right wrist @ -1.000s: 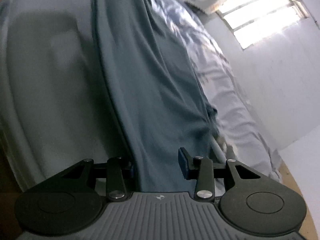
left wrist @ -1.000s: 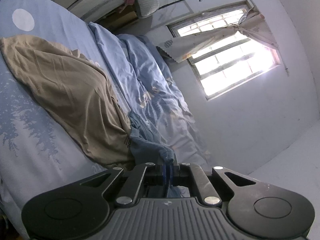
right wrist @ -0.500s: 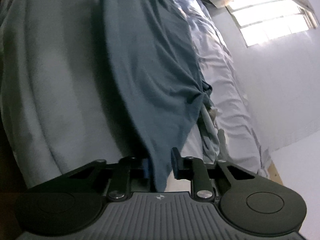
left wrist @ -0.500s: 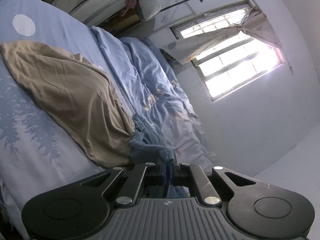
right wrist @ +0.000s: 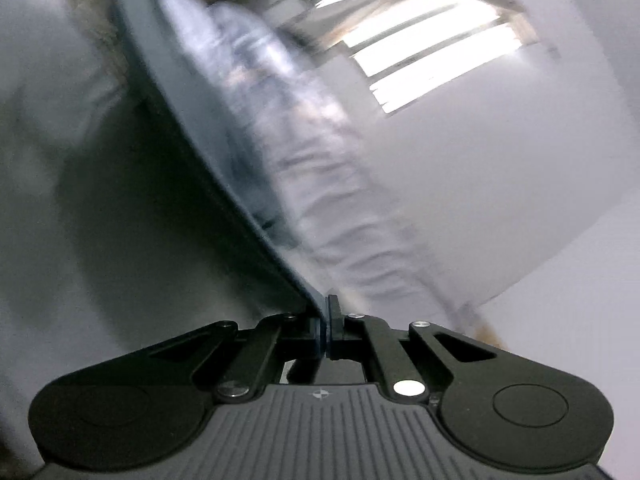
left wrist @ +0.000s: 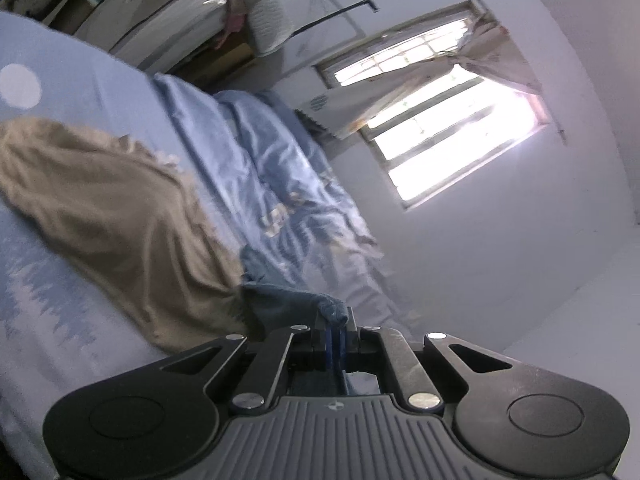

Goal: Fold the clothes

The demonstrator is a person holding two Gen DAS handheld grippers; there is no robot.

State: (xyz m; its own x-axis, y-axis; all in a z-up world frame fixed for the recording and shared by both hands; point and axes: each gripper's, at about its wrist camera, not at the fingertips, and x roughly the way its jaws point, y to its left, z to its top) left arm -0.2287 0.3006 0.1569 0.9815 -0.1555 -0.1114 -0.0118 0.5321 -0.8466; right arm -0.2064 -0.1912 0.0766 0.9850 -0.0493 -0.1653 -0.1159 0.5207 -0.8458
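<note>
Both hand-held grippers, left (left wrist: 335,330) and right (right wrist: 325,322), pinch the blue garment (right wrist: 208,152); it stretches away up-left.

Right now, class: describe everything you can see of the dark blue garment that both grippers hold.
The dark blue garment is soft, matte cloth, creased and bunched. Its near corner is pinched in the shut left gripper. It lies beside a tan garment, apparently touching it, on the bed's light blue sheet. In the blurred right view, an edge stretches taut into the shut right gripper.

Both the left gripper (left wrist: 335,330) and right gripper (right wrist: 327,320) are black, with silver screws, ribbed grey bases and blue pads (left wrist: 329,344)
</note>
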